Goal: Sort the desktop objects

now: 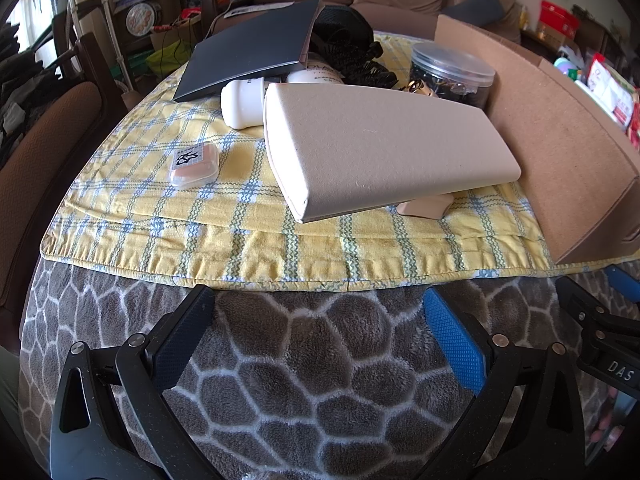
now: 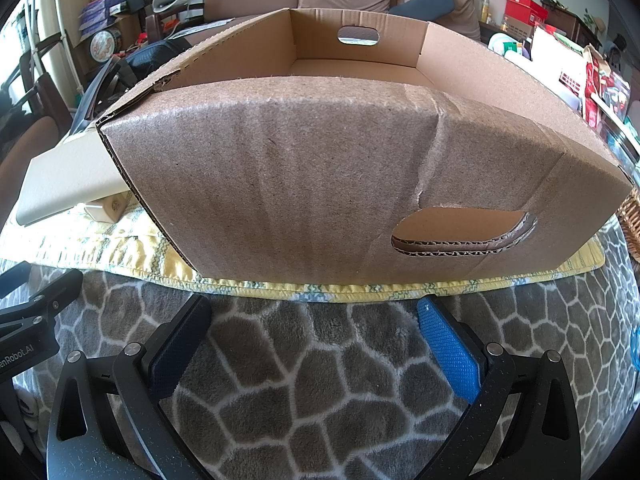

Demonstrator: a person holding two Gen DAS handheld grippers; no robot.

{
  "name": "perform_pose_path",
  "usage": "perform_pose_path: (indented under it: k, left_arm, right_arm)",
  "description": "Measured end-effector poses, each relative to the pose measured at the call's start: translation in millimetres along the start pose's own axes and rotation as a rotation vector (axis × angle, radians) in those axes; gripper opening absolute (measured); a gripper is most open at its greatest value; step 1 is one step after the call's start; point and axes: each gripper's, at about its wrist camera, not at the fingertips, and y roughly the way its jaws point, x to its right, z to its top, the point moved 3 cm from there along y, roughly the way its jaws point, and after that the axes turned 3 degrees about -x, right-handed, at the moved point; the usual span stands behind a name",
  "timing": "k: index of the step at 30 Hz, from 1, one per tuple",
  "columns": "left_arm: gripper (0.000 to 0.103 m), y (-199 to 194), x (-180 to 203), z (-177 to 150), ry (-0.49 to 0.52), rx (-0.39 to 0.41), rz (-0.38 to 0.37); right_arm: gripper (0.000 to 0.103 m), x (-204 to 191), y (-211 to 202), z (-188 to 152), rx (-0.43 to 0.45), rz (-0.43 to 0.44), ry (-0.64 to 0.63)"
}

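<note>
In the left wrist view a long beige box (image 1: 380, 148) lies tilted on a yellow checked cloth (image 1: 224, 216), propped on a small beige item (image 1: 426, 206). Behind it are a white bottle (image 1: 242, 104), a dark grey box (image 1: 252, 48), a black brush (image 1: 360, 60) and a clear jar of dark items (image 1: 452, 74). A small clear case (image 1: 194, 163) lies to the left. My left gripper (image 1: 316, 300) is open and empty over the grey blanket. My right gripper (image 2: 312, 308) is open and empty in front of the open cardboard box (image 2: 340, 168).
The cardboard box (image 1: 560, 140) stands at the right of the cloth, empty as far as its inside shows. A grey honeycomb blanket (image 1: 312, 360) covers the near table. A brown chair (image 1: 40, 160) stands at the left. A wicker basket (image 2: 630, 220) is at the far right.
</note>
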Motion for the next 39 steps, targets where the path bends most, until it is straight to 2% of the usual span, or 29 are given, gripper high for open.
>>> perform_pose_path:
  k: [20,26,35,39]
  left_arm:
    - [0.103,-1.3,1.2,-1.3,0.017,-0.004,-0.003]
    - [0.103,-17.3,0.7,-10.9,0.064,-0.015,-0.05]
    - [0.103,-60.3,-21.8,9.9,0.18,0.104,-0.092]
    - [0.103,-71.2,-38.3,26.1,0.191,0.133,-0.097]
  right_arm:
    - [0.103,1.4,-3.3,-3.7,-0.001,-0.003,0.0]
    - [0.103,-1.9,-5.3,2.0,-0.008,-0.012,0.012]
    - [0.103,-19.6,-47.0,5.4,0.032,0.074,0.033]
    - [0.103,-30.8,-60.1,6.3,0.032,0.097,0.028]
